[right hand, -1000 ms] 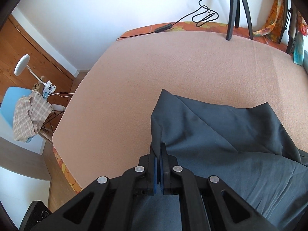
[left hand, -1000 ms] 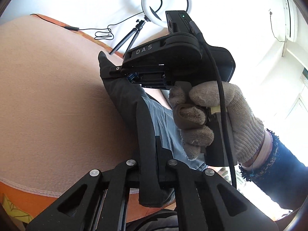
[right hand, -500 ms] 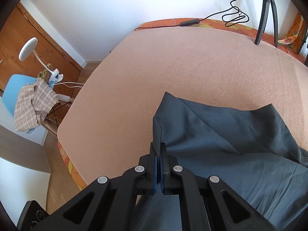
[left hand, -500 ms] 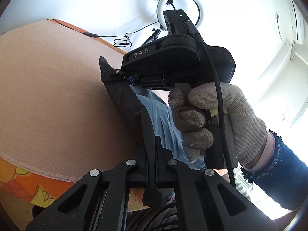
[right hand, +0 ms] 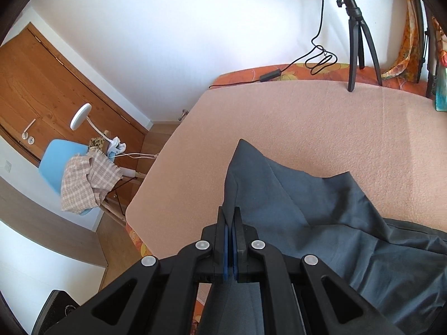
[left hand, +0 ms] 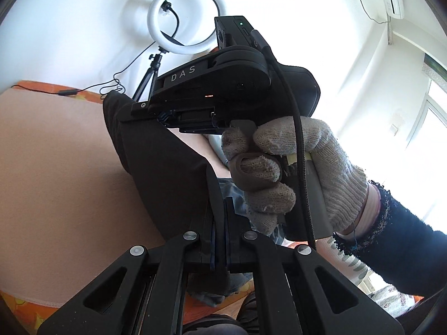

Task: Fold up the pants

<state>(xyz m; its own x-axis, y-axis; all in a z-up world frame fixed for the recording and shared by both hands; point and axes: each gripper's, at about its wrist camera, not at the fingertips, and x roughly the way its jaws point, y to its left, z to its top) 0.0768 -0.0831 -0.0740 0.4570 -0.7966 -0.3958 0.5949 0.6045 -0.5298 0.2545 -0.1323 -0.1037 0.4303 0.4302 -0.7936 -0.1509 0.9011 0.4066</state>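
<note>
The dark grey pants (right hand: 321, 223) lie partly on the peach blanket (right hand: 307, 128), with one edge lifted. My right gripper (right hand: 229, 217) is shut on that edge, and the cloth rises in a peak just beyond the tips. In the left wrist view my left gripper (left hand: 219, 203) is shut on another part of the pants (left hand: 162, 167), which stretch taut up to the right gripper's body (left hand: 223, 95), held by a gloved hand (left hand: 293, 167) close ahead.
A ring light on a tripod (left hand: 184, 19) stands at the bed's far edge, its legs (right hand: 360, 44) on the blanket beside a cable (right hand: 318, 61). Left of the bed are a blue chair with checked cloth (right hand: 83, 178), a white lamp (right hand: 83, 117) and a wooden door (right hand: 42, 89).
Both grippers have risen and tilted up with the pants held between them. The cloth edge has lifted higher off the blanket, and more wall and floor show.
</note>
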